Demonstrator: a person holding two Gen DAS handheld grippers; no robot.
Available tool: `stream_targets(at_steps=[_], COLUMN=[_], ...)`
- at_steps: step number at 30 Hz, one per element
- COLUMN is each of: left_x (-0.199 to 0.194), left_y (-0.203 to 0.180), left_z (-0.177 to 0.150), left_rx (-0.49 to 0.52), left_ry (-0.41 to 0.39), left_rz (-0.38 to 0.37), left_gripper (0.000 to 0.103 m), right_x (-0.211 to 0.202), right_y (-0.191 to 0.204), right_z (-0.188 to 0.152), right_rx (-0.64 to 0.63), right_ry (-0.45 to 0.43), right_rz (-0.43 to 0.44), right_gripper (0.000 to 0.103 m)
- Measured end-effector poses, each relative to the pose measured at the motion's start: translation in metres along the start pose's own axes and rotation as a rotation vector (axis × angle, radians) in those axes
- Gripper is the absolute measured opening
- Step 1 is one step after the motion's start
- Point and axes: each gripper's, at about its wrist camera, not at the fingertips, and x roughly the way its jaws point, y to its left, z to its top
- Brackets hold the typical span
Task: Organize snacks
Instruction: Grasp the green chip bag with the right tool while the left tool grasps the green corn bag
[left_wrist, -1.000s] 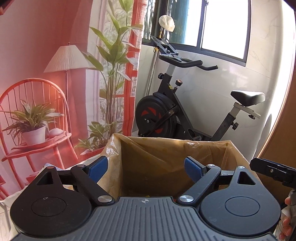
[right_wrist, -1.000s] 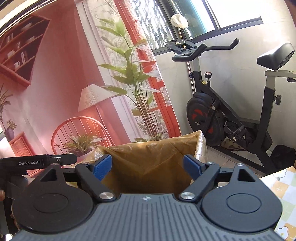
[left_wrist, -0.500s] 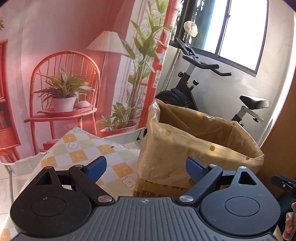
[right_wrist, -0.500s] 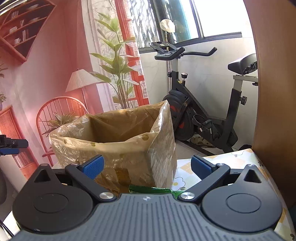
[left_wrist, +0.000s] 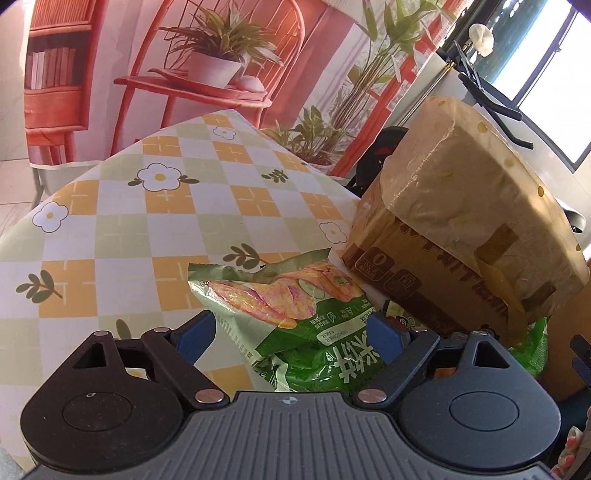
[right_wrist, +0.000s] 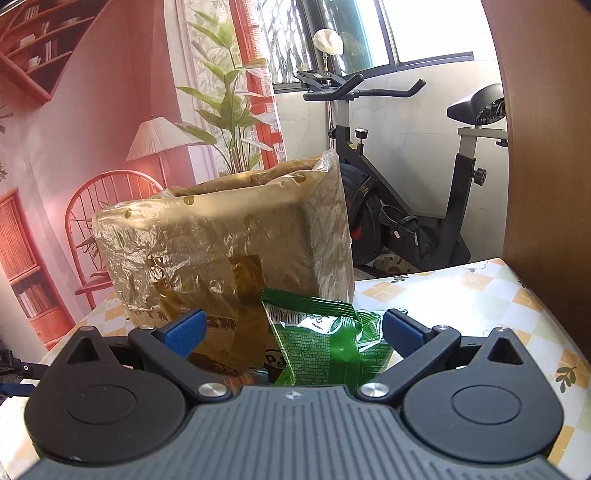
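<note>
- My left tool (left_wrist: 291, 332) has its jaws standing wide, and the green snack bag (left_wrist: 295, 317) lies between the blue pads without either pad pressing on it; in the last half second they closed a little.
- My right tool (right_wrist: 291, 328) has just been opening and now gapes as wide as it goes; a green packet (right_wrist: 325, 343) sits in the gap, loose, nearer the right-hand pad.
- Both packets lie on the checked, flower-print surface (left_wrist: 166, 206), just in front of the box.
- Beyond them stands the cardboard box (right_wrist: 229, 251), lined with a yellowish plastic bag folded over its rim.
- Farther back I see an exercise bike (right_wrist: 399, 206) under the window, beside a reddish printed backdrop (right_wrist: 110, 110).
</note>
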Motion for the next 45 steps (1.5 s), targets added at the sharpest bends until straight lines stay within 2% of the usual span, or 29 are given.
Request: stream_targets(at_steps=[5,8,12,22,24,27,29,31,32,33,36,41,45], left_x=[0.011,0.019,0.033,0.059,0.064,0.070,0.073,0.071,0.066,0.060,0.048,0.029,0.004], left_y=[0.012,0.011,0.002,-0.010,-0.011,-0.012,-0.011,-0.013,-0.017,-0.022,-0.037,-0.048,-0.055], left_z=[-0.007,-0.007,-0.009,-0.007,-0.008,-0.009,-0.008,-0.009,-0.009,-0.009,-0.013,-0.012,-0.005], left_rx=[-0.077,-0.114,-0.067,-0.053,-0.057,-0.054,-0.064,-0.040,-0.015,0.016,0.088,0.140,0.196], left_ry=[0.010,0.025,0.024,0.081,0.098,0.126,0.136,0.130,0.106,0.085,0.046,0.015,-0.048], left_rz=[-0.016,-0.064,-0.056,-0.089,-0.095,-0.086,-0.085,-0.085,-0.086,-0.081,-0.034,-0.016,0.005], left_gripper=[0.090,0.090,0.094,0.099,0.101,0.103,0.103,0.099,0.084,0.080,0.076,0.074,0.073], right_x=[-0.001,0.002,0.008,0.039,0.051,0.061,0.065,0.063,0.059,0.055,0.042,0.025,0.008], right_y=[-0.015,-0.024,-0.026,-0.032,-0.035,-0.042,-0.046,-0.049,-0.049,-0.047,-0.044,-0.045,-0.042], right_z=[-0.008,-0.013,-0.019,-0.027,-0.027,-0.032,-0.035,-0.036,-0.035,-0.035,-0.035,-0.036,-0.032], right_rx=[0.042,0.059,0.045,0.030,0.075,0.167,0.214,0.220,0.201,0.182,0.155,0.169,0.162], right_ry=[-0.014,0.010,0.024,0.101,0.161,0.202,0.214,0.221,0.213,0.208,0.190,0.168,0.127], right_rz=[-0.021,-0.015,-0.004,0.001,0.002,0.005,0.008,0.028,0.045,0.050,0.064,0.090,0.095], right_gripper=[0.103,0.103,0.103,0.103,0.100,0.093,0.081,0.078,0.074,0.073,0.069,0.068,0.067])
